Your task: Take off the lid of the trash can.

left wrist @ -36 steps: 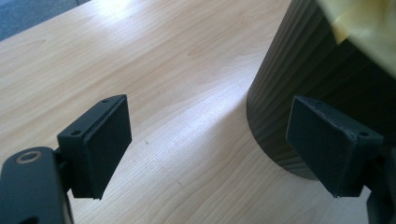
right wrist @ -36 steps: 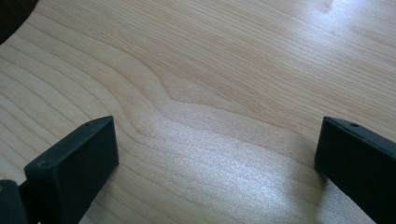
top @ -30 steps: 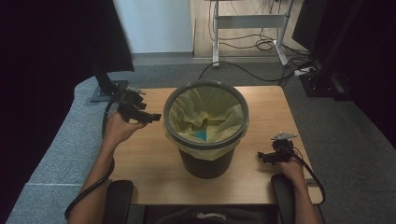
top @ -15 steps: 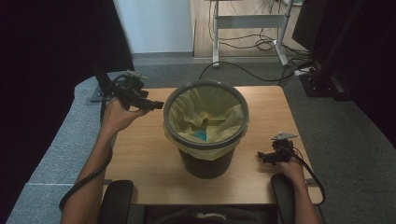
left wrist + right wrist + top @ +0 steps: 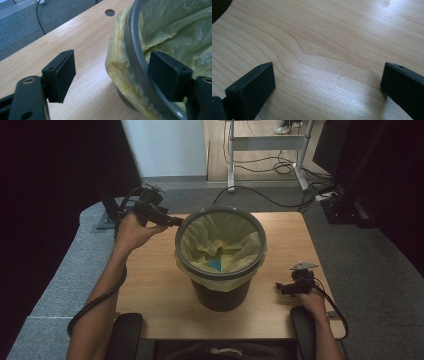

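The waste bin (image 5: 220,262) stands at the centre of the high view on the wooden worktop (image 5: 150,280). It is a dark bin with a grey rim ring (image 5: 186,222) and a yellow liner bag (image 5: 235,237) folded over the edge. A small blue item (image 5: 215,265) lies at the bottom of the bag.

The left gripper (image 5: 172,222) is at the upper left of the high view, held level, with its tips at the left edge of the rim ring. In the left gripper view (image 5: 111,75) the jaws straddle the rim: one jaw stands outside the bin over the worktop, the other inside against the liner bag. The jaws have just been closing, with the rim ring and the bag fold between them. The outer jaw stands clear of the bag, so the rim is not yet clamped.

The right gripper (image 5: 280,287) is at the lower right of the high view, low over the worktop, well apart from the bin. In the right gripper view (image 5: 328,85) its jaws stand wide apart with bare wood between them.

A round cable hole (image 5: 110,12) is visible in the worktop at the top of the left gripper view.
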